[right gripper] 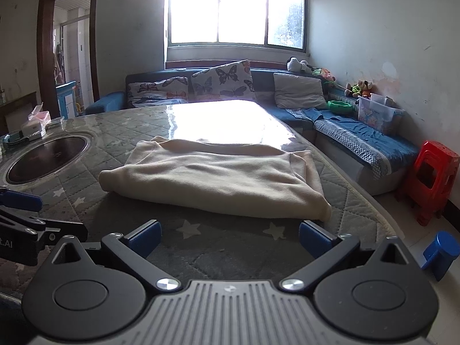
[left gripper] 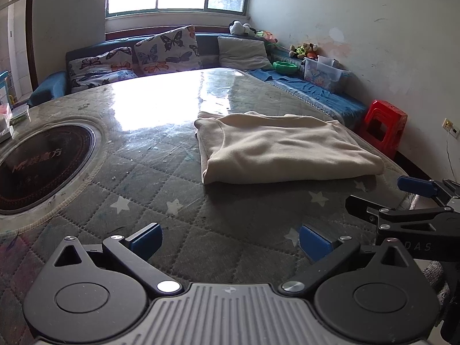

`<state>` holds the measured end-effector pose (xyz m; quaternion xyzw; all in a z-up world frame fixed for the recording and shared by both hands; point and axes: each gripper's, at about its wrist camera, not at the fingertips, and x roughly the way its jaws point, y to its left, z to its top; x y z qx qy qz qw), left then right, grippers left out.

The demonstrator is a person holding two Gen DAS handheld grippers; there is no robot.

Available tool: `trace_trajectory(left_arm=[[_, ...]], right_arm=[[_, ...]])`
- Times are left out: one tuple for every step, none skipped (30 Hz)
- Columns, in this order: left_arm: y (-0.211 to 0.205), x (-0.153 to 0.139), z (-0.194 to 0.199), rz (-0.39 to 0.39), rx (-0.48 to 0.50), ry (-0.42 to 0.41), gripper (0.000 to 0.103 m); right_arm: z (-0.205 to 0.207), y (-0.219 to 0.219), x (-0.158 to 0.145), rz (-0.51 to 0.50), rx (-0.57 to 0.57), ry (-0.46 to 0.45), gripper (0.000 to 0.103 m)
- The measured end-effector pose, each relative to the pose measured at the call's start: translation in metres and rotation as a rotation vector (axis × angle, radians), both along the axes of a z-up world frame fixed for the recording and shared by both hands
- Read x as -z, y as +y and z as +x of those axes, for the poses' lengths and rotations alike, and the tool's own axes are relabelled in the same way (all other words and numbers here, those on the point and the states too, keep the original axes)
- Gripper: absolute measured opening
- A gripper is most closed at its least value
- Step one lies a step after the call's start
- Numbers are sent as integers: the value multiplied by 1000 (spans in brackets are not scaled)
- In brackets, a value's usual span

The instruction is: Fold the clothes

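Both grippers hang empty over the near edge of the quilted table, fingers spread wide.

Left gripper (left gripper: 230,240) and right gripper (right gripper: 230,238) sit side by side, blue pads parted with nothing between them, clear of the cloth. Just beyond lies the cream garment (right gripper: 212,178), folded into a thick flat rectangle on the table cover (left gripper: 178,178). A round dark cooktop (left gripper: 43,164) is set into the surface off to the left; a red stool (right gripper: 434,178) stands on the floor at right.

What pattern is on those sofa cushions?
Butterflies on a pale ground, on the cushions; the right wrist view shows it best.
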<state>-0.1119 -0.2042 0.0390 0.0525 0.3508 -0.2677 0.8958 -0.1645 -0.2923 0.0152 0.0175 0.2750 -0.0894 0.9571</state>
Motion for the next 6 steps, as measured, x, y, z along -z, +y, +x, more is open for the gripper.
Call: trace_trajectory(left_arm=[[0,0,-1,-1,2,-3,103],[0,-1,-2,-1,4,-5,103],[0,-1,-3,0,5,-6,103],[-1,-1,-4,1,6,-7,103],[-1,-1,-4,2,8,-8,103],[-1,-2,-5,2,9,-8,103]], right_arm=[[-1,0,0,1,0,-2,103],[-2,0,-1,2,0,-6,103],[-2,0,-1,3,0,-8,103],[-3,0,-2,5,-1,-11,103],[-4,0,-3,8,-3,-15,103],[-5,0,-3,10,-4,-17,103]])
